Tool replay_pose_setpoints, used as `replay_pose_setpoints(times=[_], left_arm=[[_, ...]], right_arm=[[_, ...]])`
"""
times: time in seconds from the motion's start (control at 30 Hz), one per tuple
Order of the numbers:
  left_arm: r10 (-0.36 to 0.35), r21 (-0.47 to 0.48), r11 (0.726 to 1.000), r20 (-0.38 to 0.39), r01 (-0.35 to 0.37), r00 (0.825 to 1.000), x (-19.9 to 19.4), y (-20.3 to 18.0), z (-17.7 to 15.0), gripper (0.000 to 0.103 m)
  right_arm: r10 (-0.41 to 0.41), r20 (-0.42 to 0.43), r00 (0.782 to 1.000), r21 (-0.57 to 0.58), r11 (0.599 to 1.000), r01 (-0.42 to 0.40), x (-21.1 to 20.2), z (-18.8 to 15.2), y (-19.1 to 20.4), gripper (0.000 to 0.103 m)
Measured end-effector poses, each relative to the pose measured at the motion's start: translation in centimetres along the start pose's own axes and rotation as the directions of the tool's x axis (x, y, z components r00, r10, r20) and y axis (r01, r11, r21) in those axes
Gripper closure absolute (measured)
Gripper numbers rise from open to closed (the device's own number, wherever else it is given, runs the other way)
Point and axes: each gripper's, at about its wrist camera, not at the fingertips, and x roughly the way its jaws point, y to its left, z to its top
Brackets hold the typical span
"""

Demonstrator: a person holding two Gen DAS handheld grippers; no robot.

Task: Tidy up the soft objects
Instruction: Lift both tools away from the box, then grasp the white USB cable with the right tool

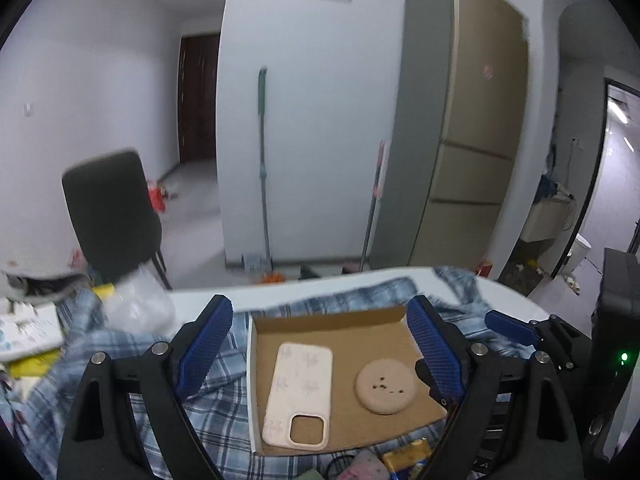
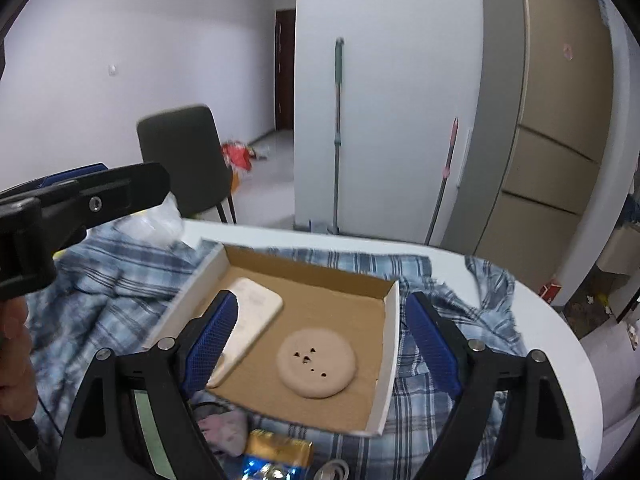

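A shallow cardboard box lies on a blue plaid shirt spread over the white desk, and it holds two soft things: a cream phone case lying flat with its camera cut-out toward the viewer, and a round tan pad dotted with small holes, at three o'clock from the case and apart from it. The left gripper hangs above the box with its blue fingers spread wide, nothing between them (the box simply shows through the gap). The right gripper is likewise spread and empty, its left finger crossing in front of the phone case in its own view, the round pad lying between the fingers but below them. In the right wrist view the left gripper comes in at nine o'clock, with part of a hand below it. At six o'clock of the box, on the shirt, lie a pink cloth and a gold packet. Beyond the desk, at eleven o'clock, stands a dark chair; at two o'clock, a tall fridge.
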Motion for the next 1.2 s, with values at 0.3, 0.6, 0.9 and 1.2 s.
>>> replay_pose_setpoints(times=[0.3, 0.6, 0.9, 1.2], left_arm=[[-0.007, 0.046, 0.999, 0.098, 0.003, 0.995, -10.6, -0.6, -0.2, 0.012], [-0.027, 0.024, 0.999, 0.131, 0.024, 0.991, -16.7, 1.6, -6.0, 0.012], [-0.014, -0.001, 1.000, 0.080, 0.015, 0.997, -16.3, 2.6, -10.4, 0.012], [0.011, -0.013, 1.000, 0.002, -0.011, 1.000, -12.3, 3.4, -12.9, 0.012]], right_arm=[[0.050, 0.112, 0.992, 0.011, 0.999, -0.052, -9.1, -1.1, 0.7, 0.018], [0.068, 0.132, 0.989, 0.002, 0.998, -0.069, -11.6, -4.9, 1.7, 0.018], [0.016, 0.084, 0.996, 0.031, 0.999, -0.019, -8.7, -7.9, 1.1, 0.018], [-0.020, 0.021, 1.000, 0.073, 0.997, 0.018, -5.6, -9.8, -0.7, 0.021]])
